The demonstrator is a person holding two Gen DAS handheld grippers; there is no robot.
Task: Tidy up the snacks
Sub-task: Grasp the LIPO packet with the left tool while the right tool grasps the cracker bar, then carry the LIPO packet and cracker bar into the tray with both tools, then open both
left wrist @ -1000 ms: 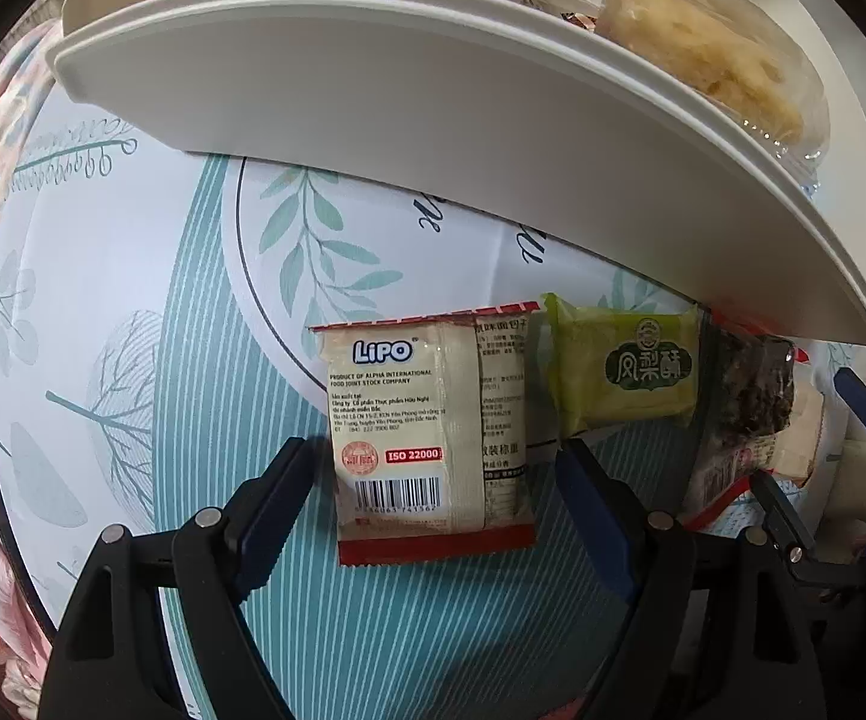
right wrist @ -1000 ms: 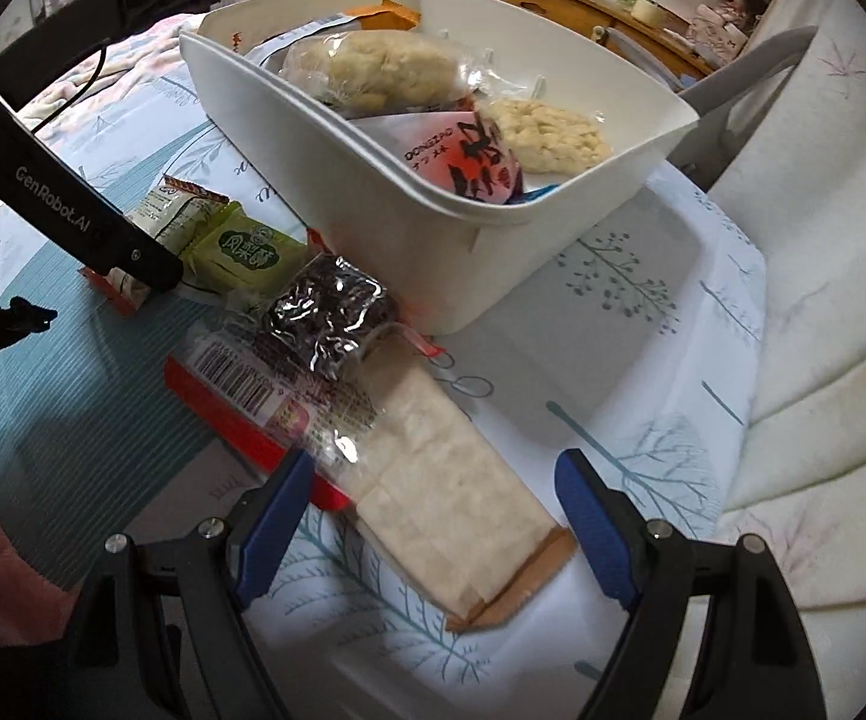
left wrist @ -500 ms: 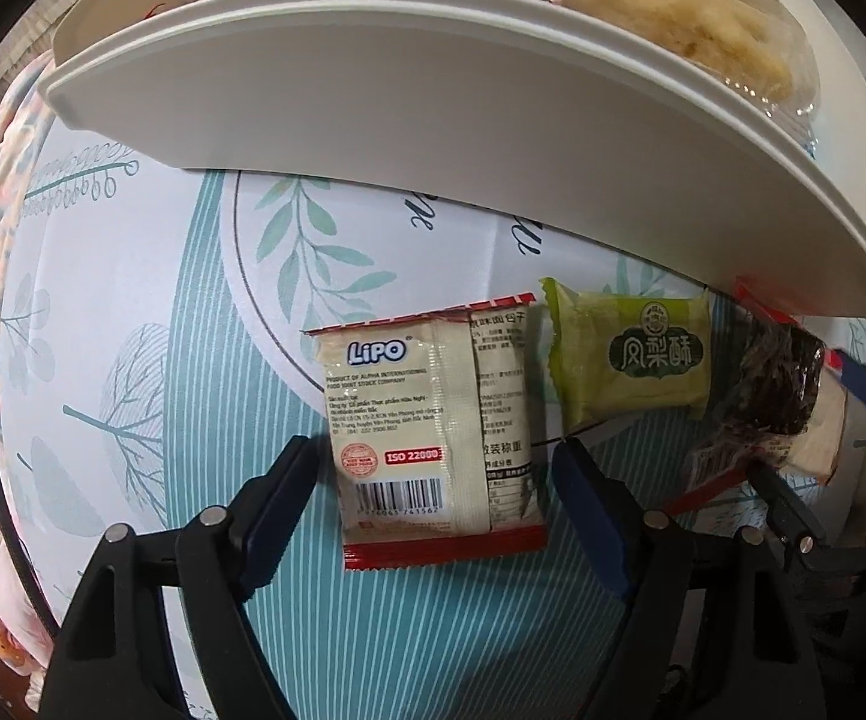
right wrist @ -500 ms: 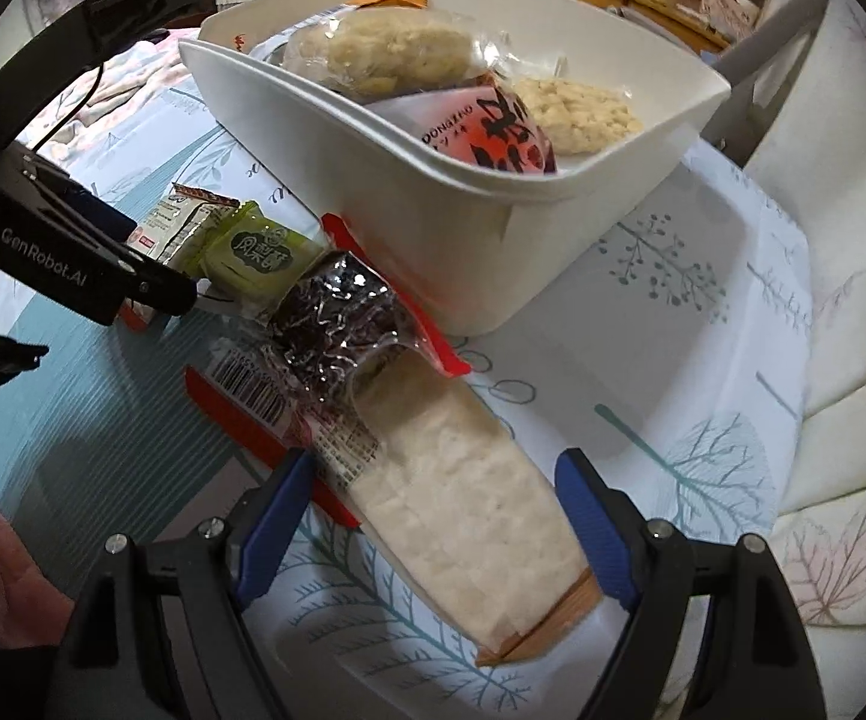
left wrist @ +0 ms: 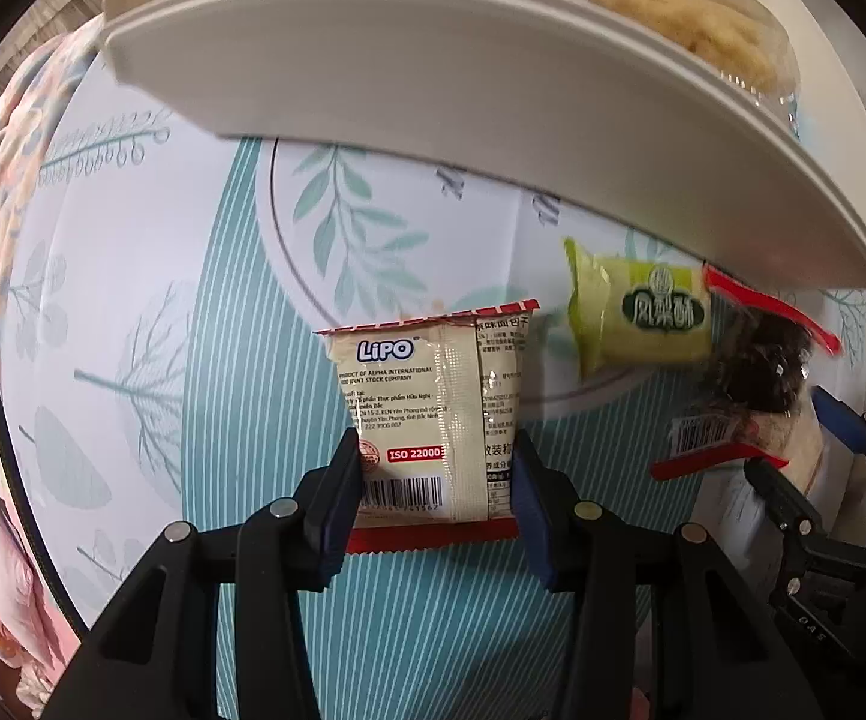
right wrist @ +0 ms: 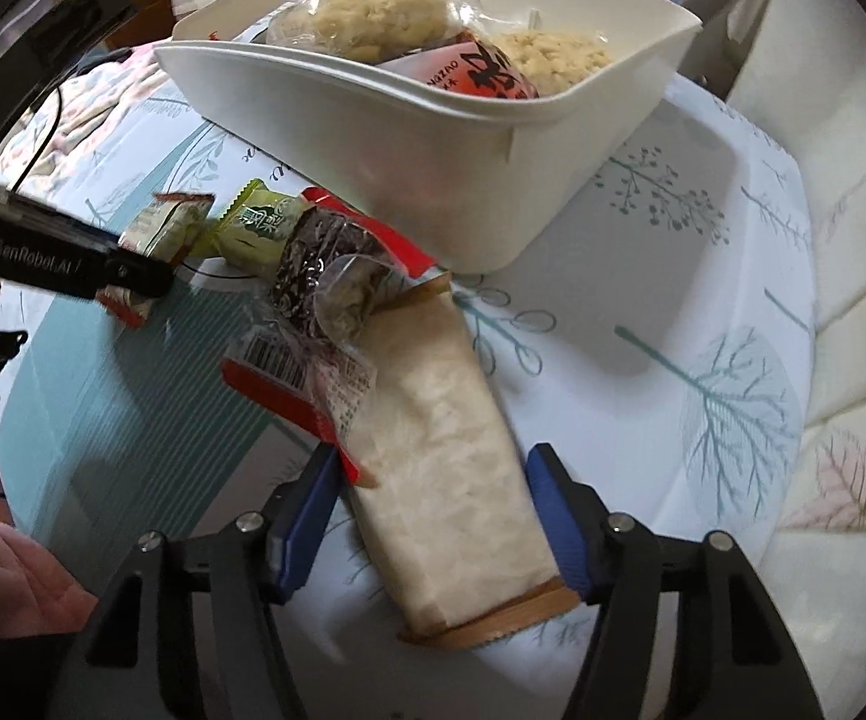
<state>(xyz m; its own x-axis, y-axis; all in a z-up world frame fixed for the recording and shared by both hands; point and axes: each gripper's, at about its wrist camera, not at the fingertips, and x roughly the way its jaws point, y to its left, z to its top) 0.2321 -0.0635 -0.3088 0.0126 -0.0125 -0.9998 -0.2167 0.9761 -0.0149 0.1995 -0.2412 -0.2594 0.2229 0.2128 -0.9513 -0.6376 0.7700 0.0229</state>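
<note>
A: Starting at the left, what's the left claw (left wrist: pixel 436 486) doing?

B: It points straight down at the desk (left wrist: pixel 163 420), and its jaws have just been closing. The blue pads now pinch the lower half of the Lipo packet (left wrist: pixel 433 414) from both sides.

A: How does that packet lie?

B: Flat on the desk, long axis running 12 to 6 o'clock in the left wrist view, red crimped edges at both ends. It reads "LiPO", "PRODUCT OF ALPHA INTERNATIONAL FOOD JOINT STOCK COMPANY" and "ISO 22000", with a barcode below.

A: And to its right?

B: At about 2 o'clock from it, a green packet (left wrist: pixel 643 318) with Chinese characters, long axis 9 to 3. Next, a dark crinkled wrapper (right wrist: pixel 313 276) lies on the upper end of a long clear pack of pale biscuits (right wrist: pixel 451 462).

A: Which way does that pack run?

B: In the right wrist view, roughly 11 to 5 o'clock. The right claw (right wrist: pixel 433 516) has just been closing around its lower end; whether both pads press it I cannot tell.

A: Behind them?

B: A white bin (right wrist: pixel 433 138) at 12 o'clock, holding snacks. The other tool reads "GenRobot.AI".
</note>
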